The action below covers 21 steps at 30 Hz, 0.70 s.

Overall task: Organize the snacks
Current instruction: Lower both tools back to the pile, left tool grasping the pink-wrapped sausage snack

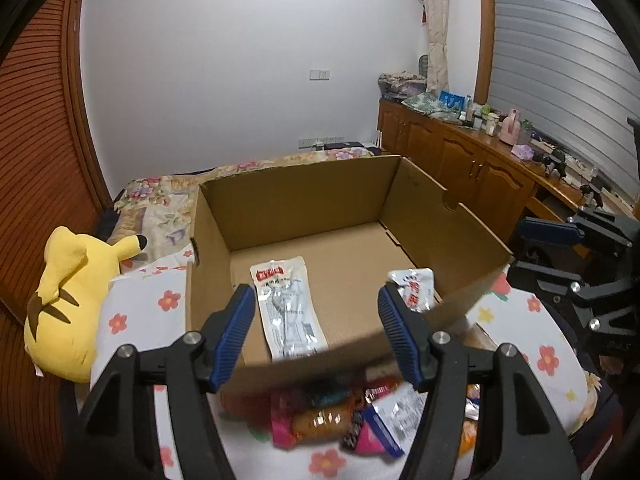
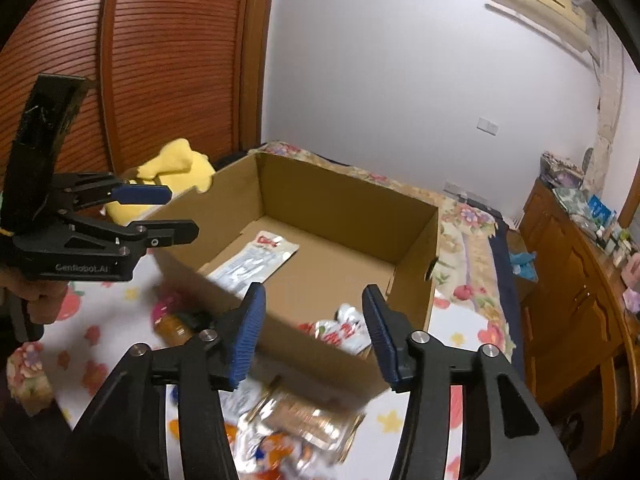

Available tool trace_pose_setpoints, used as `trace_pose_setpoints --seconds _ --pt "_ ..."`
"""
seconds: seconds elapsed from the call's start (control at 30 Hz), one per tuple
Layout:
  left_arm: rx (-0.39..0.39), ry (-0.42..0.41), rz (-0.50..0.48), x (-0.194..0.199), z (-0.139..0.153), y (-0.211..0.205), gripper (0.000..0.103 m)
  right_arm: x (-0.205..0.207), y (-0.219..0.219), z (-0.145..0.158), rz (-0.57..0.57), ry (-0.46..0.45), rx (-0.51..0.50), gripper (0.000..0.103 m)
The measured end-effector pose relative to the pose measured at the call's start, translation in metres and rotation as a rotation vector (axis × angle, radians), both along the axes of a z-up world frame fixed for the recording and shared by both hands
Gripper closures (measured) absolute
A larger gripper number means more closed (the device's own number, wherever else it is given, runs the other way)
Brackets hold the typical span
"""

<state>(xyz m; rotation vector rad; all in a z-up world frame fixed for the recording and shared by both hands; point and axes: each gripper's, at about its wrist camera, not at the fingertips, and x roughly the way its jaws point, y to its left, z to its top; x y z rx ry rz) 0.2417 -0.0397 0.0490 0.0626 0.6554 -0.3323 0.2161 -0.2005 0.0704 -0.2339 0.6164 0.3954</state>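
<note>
An open cardboard box (image 1: 304, 196) (image 2: 340, 200) stands on the flowered bed cover. Inside lie a long silver snack packet (image 1: 286, 308) (image 2: 252, 262) and a crumpled silver and red packet (image 1: 414, 288) (image 2: 340, 332). A pile of loose snack packets (image 1: 340, 416) (image 2: 296, 424) lies in front of the box's near wall. My left gripper (image 1: 316, 332) is open and empty above the near wall; it also shows in the right wrist view (image 2: 176, 212). My right gripper (image 2: 312, 336) is open and empty above the near corner; it also shows in the left wrist view (image 1: 516, 248).
A yellow plush toy (image 1: 72, 300) (image 2: 172, 168) lies left of the box. A wooden cabinet (image 1: 460, 152) (image 2: 576, 280) with clutter on top runs along the right. A slatted wooden wardrobe (image 1: 36, 160) stands at the left.
</note>
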Motion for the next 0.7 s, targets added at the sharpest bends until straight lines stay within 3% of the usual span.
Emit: trace_pose_setpoints --seconds 0.2,0.4,0.7 --pt "-0.014 -0.015 -0.014 -0.049 -0.005 0.010 0.036 -0.044 -0.006 -0.014 -0.032 0.014 0.015 0.040" --pt "-0.017 -0.011 -0.017 -0.085 -0.024 0.021 0.036 -0.072 -0.014 -0.049 -0.045 0.083 0.049 0.039" --pt "0.020 0.025 -0.020 -0.106 -0.057 0.019 0.036 -0.071 -0.024 -0.098 -0.089 0.168 0.091 0.039"
